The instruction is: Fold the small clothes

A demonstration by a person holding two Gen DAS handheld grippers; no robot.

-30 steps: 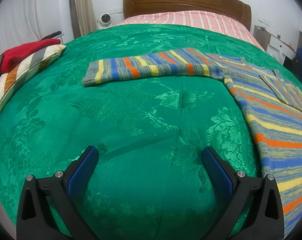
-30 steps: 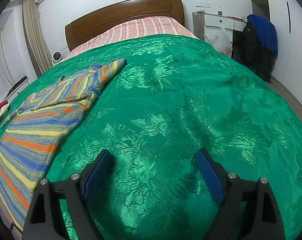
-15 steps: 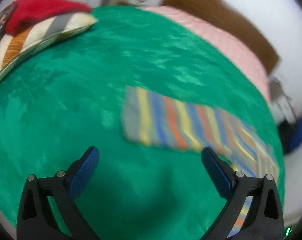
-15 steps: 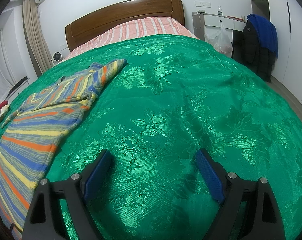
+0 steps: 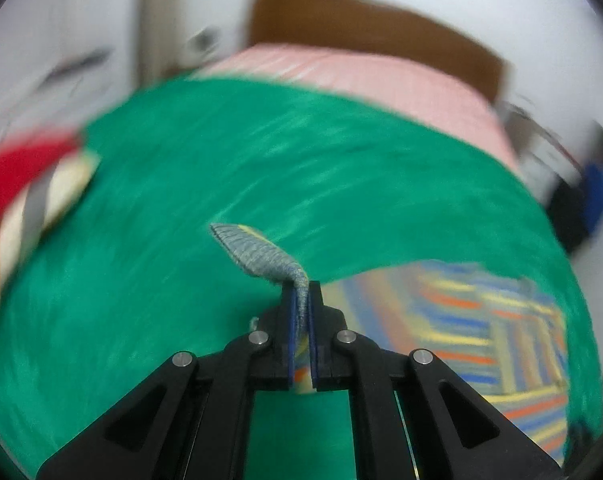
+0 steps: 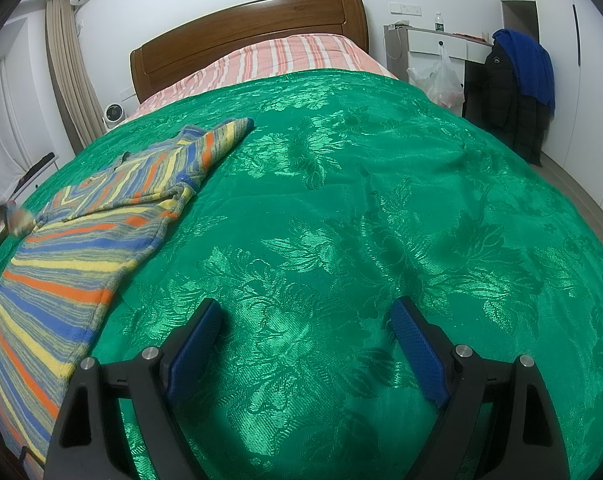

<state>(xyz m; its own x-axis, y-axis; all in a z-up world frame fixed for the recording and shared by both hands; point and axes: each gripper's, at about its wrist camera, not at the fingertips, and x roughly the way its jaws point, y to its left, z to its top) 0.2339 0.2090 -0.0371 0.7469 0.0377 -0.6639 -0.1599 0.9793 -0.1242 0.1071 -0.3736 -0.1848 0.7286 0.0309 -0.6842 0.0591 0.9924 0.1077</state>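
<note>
A striped sweater (image 6: 73, 240) in grey, blue, orange and yellow lies spread on the green bedspread (image 6: 361, 208), at the left of the right wrist view. My left gripper (image 5: 300, 296) is shut on the cuff of the sweater's sleeve (image 5: 257, 254), lifted off the bed; the sweater's body (image 5: 473, 328) lies to the right, blurred. My right gripper (image 6: 305, 320) is open and empty above bare bedspread, to the right of the sweater.
A wooden headboard (image 6: 253, 28) and a pink striped sheet (image 6: 285, 56) are at the far end. A striped pillow with a red item (image 5: 17, 176) lies at the left. A desk and hanging jackets (image 6: 517, 76) stand right of the bed.
My left gripper moved to the sleeve end, shut on the cuff and lifted it. The right gripper has not moved.
</note>
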